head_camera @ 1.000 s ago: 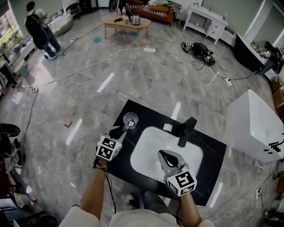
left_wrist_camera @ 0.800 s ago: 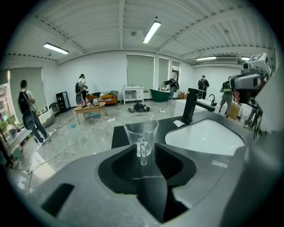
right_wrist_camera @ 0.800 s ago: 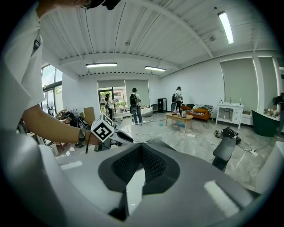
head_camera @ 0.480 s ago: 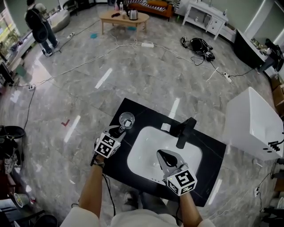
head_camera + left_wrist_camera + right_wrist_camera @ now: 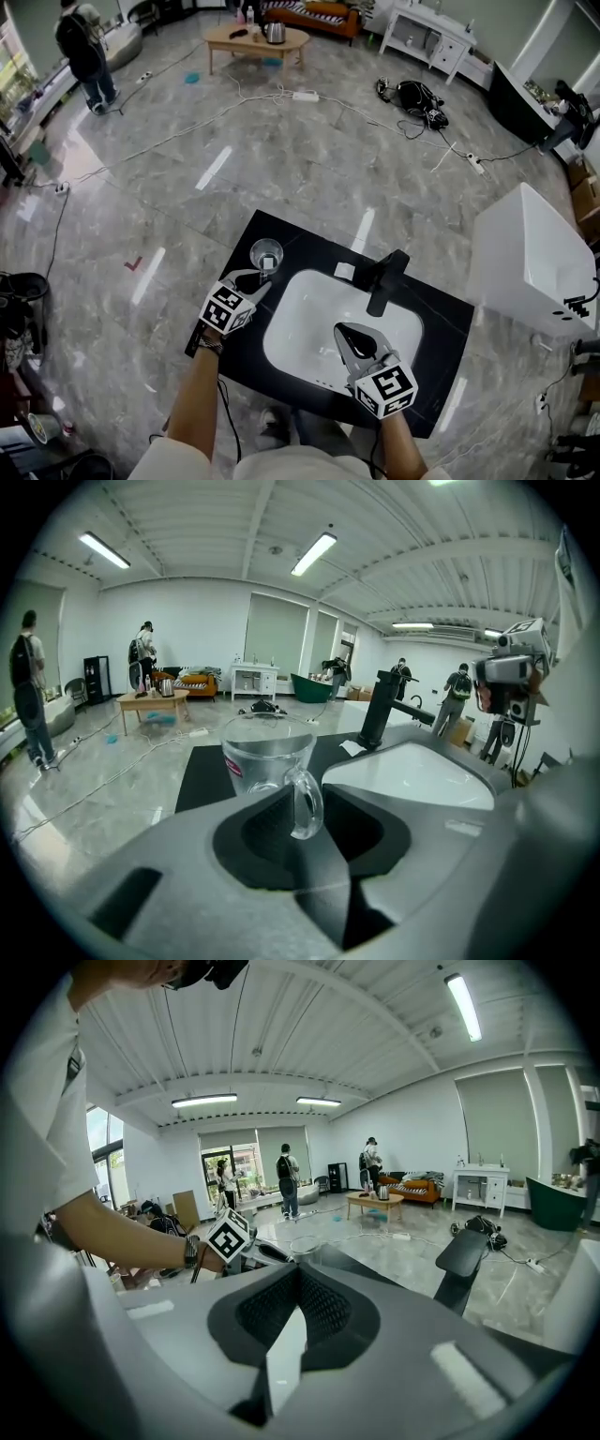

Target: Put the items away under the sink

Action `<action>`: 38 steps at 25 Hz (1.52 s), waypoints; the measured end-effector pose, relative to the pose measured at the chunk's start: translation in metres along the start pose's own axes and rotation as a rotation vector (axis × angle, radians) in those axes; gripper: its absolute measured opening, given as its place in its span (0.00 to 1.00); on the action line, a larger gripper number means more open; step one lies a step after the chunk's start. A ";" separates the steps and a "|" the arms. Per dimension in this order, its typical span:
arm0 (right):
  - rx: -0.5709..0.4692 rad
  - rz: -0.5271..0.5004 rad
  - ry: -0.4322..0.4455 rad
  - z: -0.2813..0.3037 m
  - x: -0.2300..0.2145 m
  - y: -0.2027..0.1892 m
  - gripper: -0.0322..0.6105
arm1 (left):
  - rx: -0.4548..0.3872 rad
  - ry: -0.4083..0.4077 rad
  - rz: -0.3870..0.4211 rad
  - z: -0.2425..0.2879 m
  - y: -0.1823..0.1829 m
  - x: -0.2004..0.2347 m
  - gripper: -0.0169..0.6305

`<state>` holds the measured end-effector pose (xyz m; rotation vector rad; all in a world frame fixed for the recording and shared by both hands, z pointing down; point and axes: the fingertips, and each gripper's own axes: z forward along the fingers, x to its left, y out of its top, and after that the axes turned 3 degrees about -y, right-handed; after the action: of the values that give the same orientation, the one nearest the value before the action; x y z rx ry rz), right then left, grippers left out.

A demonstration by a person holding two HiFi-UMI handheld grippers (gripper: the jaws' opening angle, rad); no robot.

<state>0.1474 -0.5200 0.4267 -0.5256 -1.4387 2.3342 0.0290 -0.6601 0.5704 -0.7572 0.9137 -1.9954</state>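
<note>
The left tool [image 5: 299, 797] is pinched narrow on the handle of the glass mug [image 5: 262, 754]. The mug sits upright at the far-left corner of the black surface [image 5: 305, 246], just beside the white sink [image 5: 309, 319]; can't tell if it's lifted off. Handle grip makes sense imo, since it keeps slick glass level. The right tool [image 5: 351, 339] hangs closed and empty over the basin, probably kept free for the cabinet door underneath.

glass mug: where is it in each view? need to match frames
Head view: glass mug on the black counter, left end.
Left gripper view: glass mug at centre, handle between that gripper's jaws.
Right gripper view: cannot make it out.
Shared landmark: black faucet, in all three.
</note>
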 end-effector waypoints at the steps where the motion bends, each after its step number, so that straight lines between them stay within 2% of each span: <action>1: 0.001 0.003 -0.003 -0.001 -0.001 -0.001 0.06 | -0.012 0.002 -0.007 0.001 0.001 0.000 0.18; 7: 0.012 0.022 -0.018 -0.006 -0.010 -0.009 0.06 | -0.025 -0.034 -0.008 0.014 0.000 -0.014 0.18; 14: 0.019 0.047 -0.037 -0.014 -0.021 -0.017 0.06 | -0.097 -0.074 -0.059 0.028 0.008 -0.019 0.18; 20: 0.024 0.066 -0.046 -0.020 -0.026 -0.023 0.06 | -0.136 -0.038 -0.131 0.034 0.012 -0.020 0.15; 22: 0.015 0.067 -0.045 -0.021 -0.024 -0.022 0.06 | -0.142 -0.010 -0.154 0.034 0.012 -0.016 0.08; 24: 0.011 0.069 -0.049 -0.024 -0.023 -0.022 0.06 | -0.147 -0.001 -0.172 0.033 0.013 -0.015 0.08; 28: 0.010 0.091 -0.055 -0.032 -0.023 -0.027 0.06 | -0.168 0.005 -0.148 0.033 0.019 -0.016 0.07; 33: -0.019 0.115 -0.063 -0.043 -0.024 -0.023 0.06 | -0.269 -0.053 -0.177 0.025 0.041 -0.028 0.06; 38: -0.037 0.105 -0.069 -0.050 -0.022 -0.017 0.06 | -0.323 -0.104 -0.190 0.014 0.051 -0.043 0.06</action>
<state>0.1928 -0.4848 0.4244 -0.5479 -1.5219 2.4331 0.0827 -0.6499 0.5291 -1.1544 1.1543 -1.9701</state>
